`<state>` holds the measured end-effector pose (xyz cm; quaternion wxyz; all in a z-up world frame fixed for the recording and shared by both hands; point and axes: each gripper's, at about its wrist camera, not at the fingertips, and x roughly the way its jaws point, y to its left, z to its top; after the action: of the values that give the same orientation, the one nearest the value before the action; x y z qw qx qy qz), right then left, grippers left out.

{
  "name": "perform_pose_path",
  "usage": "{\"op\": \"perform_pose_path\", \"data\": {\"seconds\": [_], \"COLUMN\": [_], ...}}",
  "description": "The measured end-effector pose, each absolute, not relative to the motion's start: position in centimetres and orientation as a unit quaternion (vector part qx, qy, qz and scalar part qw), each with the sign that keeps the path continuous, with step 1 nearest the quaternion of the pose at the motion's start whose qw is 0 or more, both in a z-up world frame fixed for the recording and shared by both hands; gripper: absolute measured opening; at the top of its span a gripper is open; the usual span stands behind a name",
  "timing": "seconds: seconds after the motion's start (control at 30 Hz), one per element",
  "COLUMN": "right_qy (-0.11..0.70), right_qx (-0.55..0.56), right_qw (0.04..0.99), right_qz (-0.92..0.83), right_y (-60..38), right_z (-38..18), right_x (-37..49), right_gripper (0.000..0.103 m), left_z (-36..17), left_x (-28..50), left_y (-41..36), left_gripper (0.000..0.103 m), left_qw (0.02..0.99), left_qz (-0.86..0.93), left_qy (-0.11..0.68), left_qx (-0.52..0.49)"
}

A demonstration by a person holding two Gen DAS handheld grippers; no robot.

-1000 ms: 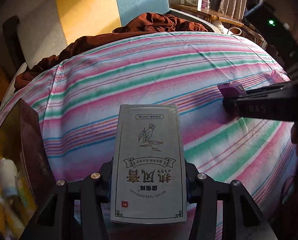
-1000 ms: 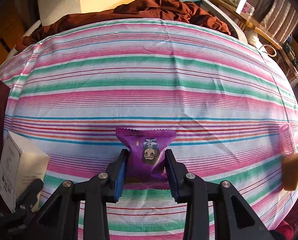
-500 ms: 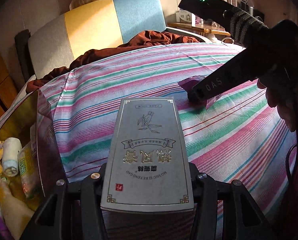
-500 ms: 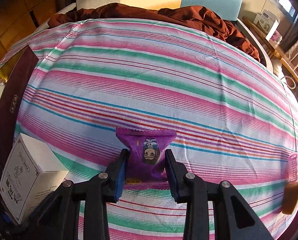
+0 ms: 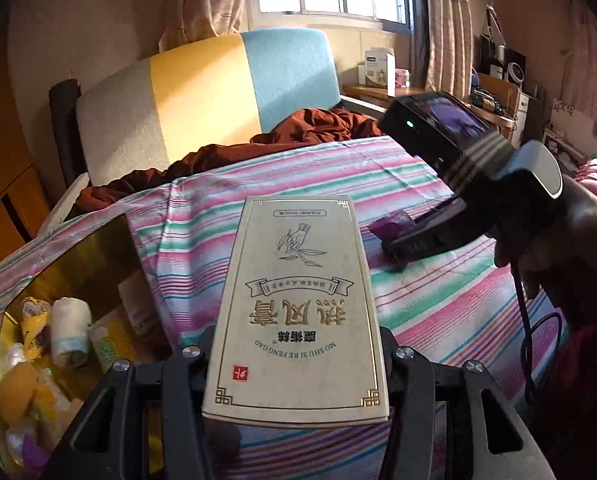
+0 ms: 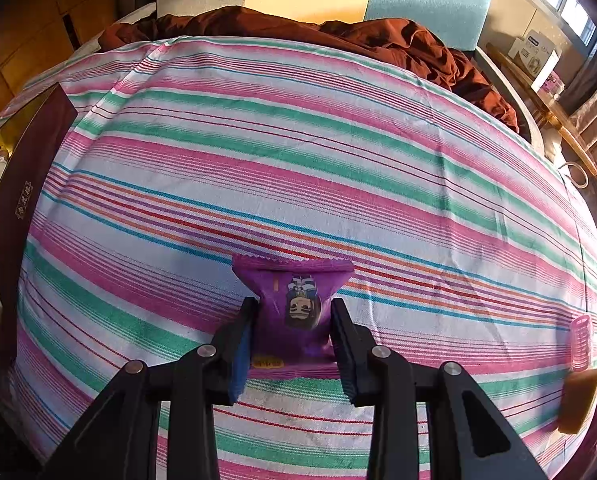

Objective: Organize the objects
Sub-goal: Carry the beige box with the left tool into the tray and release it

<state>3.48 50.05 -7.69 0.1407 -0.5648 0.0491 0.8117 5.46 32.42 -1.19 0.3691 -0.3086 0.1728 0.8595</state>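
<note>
My left gripper [image 5: 296,354] is shut on a cream carton with gold Chinese lettering [image 5: 298,312], held above the striped bedsheet beside the open dark box [image 5: 98,248]. My right gripper [image 6: 292,320] is shut on a purple snack packet [image 6: 294,300], held over the striped sheet [image 6: 298,160]. In the left wrist view the right gripper [image 5: 402,248] shows at the right with the purple packet [image 5: 392,224] at its tip. The dark box [image 6: 22,184] lies at the left edge of the right wrist view.
The dark box holds rolls and several small packets [image 5: 70,328]. A brown blanket [image 6: 338,36] lies at the headboard. A pink hair roller [image 6: 580,342] and a tan block [image 6: 578,400] lie at the sheet's right edge. A bedside shelf [image 5: 382,88] carries boxes.
My left gripper has tilted up and moved toward the box with the carton. My right gripper has moved left across the sheet with the purple packet.
</note>
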Motion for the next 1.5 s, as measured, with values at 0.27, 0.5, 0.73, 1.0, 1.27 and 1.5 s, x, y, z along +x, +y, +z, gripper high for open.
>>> {"op": "perform_pose_path", "data": {"seconds": [0.27,0.5,0.73,1.0,1.27,1.5], "right_qy": [0.034,0.026,0.021,0.013,0.029,0.014], "right_qx": [-0.564,-0.565,-0.565,-0.567,-0.536,-0.479], "right_qw": [0.146,0.148,0.149,0.16,0.14,0.039], "right_qz": [0.812,0.811,0.811,0.808,0.832,0.877], "right_y": [49.2,49.7,49.7,49.4,45.4,35.2], "right_z": [-7.5,-7.9,-7.9,-7.6,-4.3,0.1], "right_x": [3.5,2.7,2.7,3.0,1.5,-2.2], "right_gripper": [0.036,0.036,0.035,0.035,0.035,0.035], "left_z": [0.5,-1.4,-2.4,-1.9,-0.1,1.0], "left_x": [-0.4,-6.4,-10.9,-9.1,-6.1,-4.9], "left_y": [24.3,17.9,14.9,13.1,11.2,9.4], "left_gripper": [0.052,0.052,0.053,0.067,0.074,0.084], "left_qw": [0.277,0.182,0.13,0.127,0.133,0.122], "left_qz": [0.887,0.894,0.897,0.905,0.917,0.922], "left_qy": [0.1,0.048,0.039,0.044,0.051,0.034], "left_qx": [-0.356,-0.406,-0.42,-0.404,-0.372,-0.365]}}
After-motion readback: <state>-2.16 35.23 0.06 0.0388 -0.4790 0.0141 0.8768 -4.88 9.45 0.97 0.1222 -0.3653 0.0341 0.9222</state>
